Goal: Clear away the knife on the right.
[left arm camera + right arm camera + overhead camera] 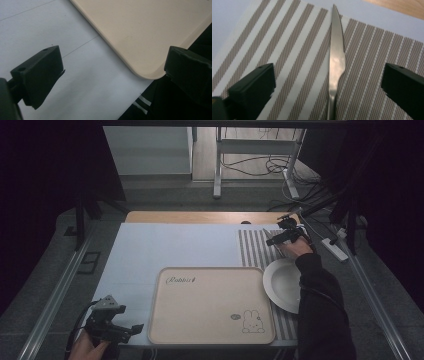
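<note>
A silver table knife point(336, 60) lies flat on the striped placemat point(287, 45), its tip pointing away from me. My right gripper point(328, 75) hovers over it, open, one jaw on each side and neither touching the blade. From above, the right gripper point(278, 239) is over the far part of the placemat point(252, 247), with the knife point(265, 233) just beyond it. A white plate point(280, 282) rests on the same mat, nearer the person. My left gripper point(127, 329) stands open and holds nothing at the near left corner of the beige tray point(210, 305).
The tray point(150, 30), printed with a rabbit, lies on the pale table cover point(37, 25) and its rounded corner reaches the table's front edge. A wooden strip point(210, 217) runs along the far edge. Cables and a power strip point(334, 249) lie off the right side.
</note>
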A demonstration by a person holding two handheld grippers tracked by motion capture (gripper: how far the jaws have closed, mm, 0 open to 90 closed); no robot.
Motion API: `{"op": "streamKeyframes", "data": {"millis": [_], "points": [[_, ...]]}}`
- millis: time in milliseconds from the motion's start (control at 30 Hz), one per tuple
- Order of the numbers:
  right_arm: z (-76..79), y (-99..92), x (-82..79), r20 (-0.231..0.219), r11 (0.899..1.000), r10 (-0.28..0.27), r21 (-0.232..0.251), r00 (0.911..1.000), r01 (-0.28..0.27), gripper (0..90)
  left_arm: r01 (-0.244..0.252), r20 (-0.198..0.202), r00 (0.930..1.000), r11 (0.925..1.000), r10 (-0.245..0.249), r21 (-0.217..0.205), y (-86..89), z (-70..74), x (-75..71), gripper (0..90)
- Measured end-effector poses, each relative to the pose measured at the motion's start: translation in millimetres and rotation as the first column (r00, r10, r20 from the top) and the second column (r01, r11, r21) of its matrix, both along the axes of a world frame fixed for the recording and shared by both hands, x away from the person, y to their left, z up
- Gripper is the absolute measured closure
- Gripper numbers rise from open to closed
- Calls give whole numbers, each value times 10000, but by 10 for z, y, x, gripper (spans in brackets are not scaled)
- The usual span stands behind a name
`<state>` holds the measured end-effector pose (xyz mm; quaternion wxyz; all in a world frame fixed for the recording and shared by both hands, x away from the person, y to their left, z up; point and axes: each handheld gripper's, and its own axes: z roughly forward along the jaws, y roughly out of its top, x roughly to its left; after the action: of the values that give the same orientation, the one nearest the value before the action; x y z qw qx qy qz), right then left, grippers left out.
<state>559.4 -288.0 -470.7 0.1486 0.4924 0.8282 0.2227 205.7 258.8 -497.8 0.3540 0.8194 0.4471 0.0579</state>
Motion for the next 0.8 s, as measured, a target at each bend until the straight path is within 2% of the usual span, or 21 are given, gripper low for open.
{"op": "streamKeyframes", "data": {"millis": [33, 133, 233, 333, 367, 400, 433, 600, 667, 700, 733, 767, 800], "points": [[5, -28, -21, -97, 9996, -155, -249, 9998, 152, 0, -1, -2, 10000, 10000, 1, 1, 0, 0, 0, 23], [2, -68, -42, -326, 9992, -216, -340, 9992, 205, 0, -10, -6, 10000, 10000, 10, 5, -3, 0, 0, 23], [-35, -156, -87, -577, 9969, -249, -756, 9980, 205, 0, -13, -9, 10000, 10000, 13, 13, -4, 0, 1, 23], [-57, -195, -106, -703, 9964, -250, -820, 9972, 192, 28, -14, -14, 10000, 10000, 14, 11, -4, 0, 1, 23], [-80, -239, -127, -844, 9975, -214, -693, 9962, 155, 102, -16, -17, 10000, 10000, 16, 17, -5, 0, 2, 23], [-80, -239, -127, -844, 9975, -214, -693, 9962, 155, 102, -16, -17, 10000, 10000, 16, 17, -5, 0, 2, 23], [-115, -273, -149, -1079, 9977, -183, -664, 9940, 112, 167, -13, -18, 10000, 10000, 13, 24, -6, 0, 2, 23], [-194, -293, -190, -1454, 9963, 3, -846, 9894, -128, 358, -22, -27, 10000, 10000, 22, 24, -8, 0, 3, 23], [-204, -288, -204, -1390, 9948, 109, -990, 9902, -248, 379, -23, -28, 10000, 10000, 23, 23, -7, -1, 3, 23], [-186, -295, -218, -1364, 9942, 300, -982, 9902, -436, 557, -23, -28, 10000, 10000, 23, 23, -7, -1, 3, 23], [-186, -295, -218, -1364, 9942, 300, -982, 9902, -436, 557, -22, -28, 10000, 10000, 22, 29, -7, -1, 3, 23], [-167, -303, -224, -1506, 9929, 573, -949, 9869, -721, 714, -8, -24, 10000, 10000, 8, 50, -8, -1, 2, 23], [-167, -303, -224, -1506, 9929, 573, -949, 9869, -721, 714, -8, -24, 10000, 10000, 8, 50, -8, -1, 2, 23]]}}
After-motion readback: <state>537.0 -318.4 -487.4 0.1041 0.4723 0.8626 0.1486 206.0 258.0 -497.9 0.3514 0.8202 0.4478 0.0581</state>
